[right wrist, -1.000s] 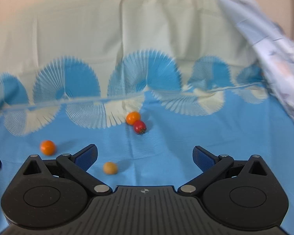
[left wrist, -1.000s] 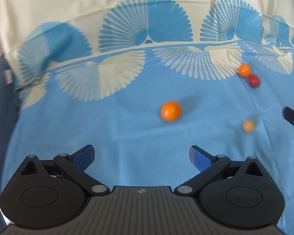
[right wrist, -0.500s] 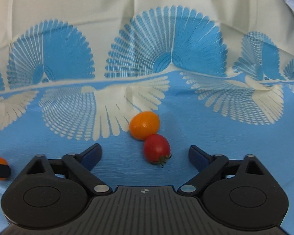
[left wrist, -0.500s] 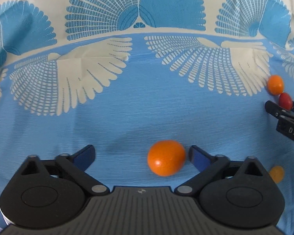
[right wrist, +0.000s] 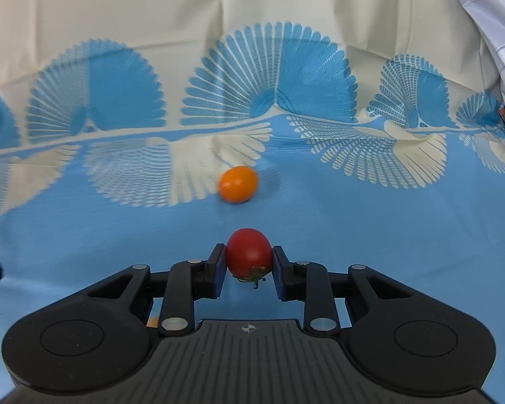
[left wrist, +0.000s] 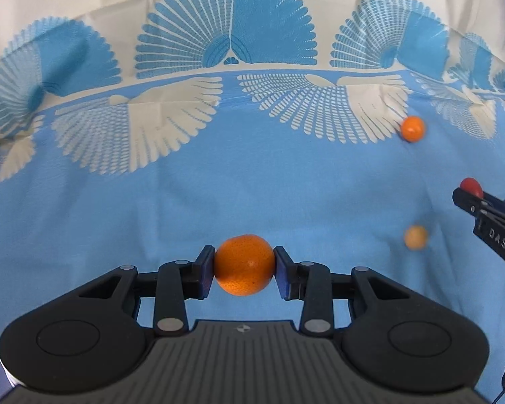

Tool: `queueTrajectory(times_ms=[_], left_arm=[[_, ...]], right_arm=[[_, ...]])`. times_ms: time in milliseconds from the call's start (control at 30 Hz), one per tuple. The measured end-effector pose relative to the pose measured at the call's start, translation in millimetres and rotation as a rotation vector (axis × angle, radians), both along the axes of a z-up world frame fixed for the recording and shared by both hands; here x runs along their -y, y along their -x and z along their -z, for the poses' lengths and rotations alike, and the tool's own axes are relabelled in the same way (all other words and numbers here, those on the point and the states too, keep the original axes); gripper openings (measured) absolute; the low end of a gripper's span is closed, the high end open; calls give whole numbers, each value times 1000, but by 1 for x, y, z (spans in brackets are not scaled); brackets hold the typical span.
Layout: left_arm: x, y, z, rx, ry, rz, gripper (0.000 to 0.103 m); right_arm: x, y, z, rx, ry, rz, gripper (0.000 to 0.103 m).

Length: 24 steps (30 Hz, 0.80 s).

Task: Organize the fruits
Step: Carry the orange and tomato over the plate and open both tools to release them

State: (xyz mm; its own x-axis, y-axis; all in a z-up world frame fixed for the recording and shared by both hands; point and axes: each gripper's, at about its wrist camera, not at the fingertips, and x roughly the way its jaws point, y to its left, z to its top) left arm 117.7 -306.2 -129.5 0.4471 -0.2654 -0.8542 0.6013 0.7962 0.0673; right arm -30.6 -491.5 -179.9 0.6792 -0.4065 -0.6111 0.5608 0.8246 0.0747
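Dimpled round orange [left wrist: 244, 265] (matte) pinched, smooth red tomato [right wrist: 249, 253] pinched

A home-like setting, probably a table or bed draped with a blue and cream cloth [left wrist: 252, 175] printed with fan shapes (rumpled, with soft folds). Another pale patterned fabric [right wrist: 488, 17] hangs at the right edge. No walls or furniture show clearly.

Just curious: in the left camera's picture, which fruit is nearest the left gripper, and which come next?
1. Big orange, clamped in the left gripper.
2. Pale yellow fruit, lower right.
3. Small orange fruit, upper right, by the white pattern.
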Motion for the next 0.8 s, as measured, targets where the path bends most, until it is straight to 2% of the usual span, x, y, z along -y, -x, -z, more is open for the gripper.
queueTrajectory(times_ms=[400, 600, 800], left_arm=[[-111, 93, -83, 36, 14, -14, 41], [-176, 127, -120, 62, 42, -47, 41], [-240, 155, -143, 116, 55, -91, 41]], right_arm=[[-133, 100, -76, 143, -91, -94, 30], [-198, 132, -102, 165, -92, -167, 30], [-259, 157, -127, 199, -94, -254, 30]])
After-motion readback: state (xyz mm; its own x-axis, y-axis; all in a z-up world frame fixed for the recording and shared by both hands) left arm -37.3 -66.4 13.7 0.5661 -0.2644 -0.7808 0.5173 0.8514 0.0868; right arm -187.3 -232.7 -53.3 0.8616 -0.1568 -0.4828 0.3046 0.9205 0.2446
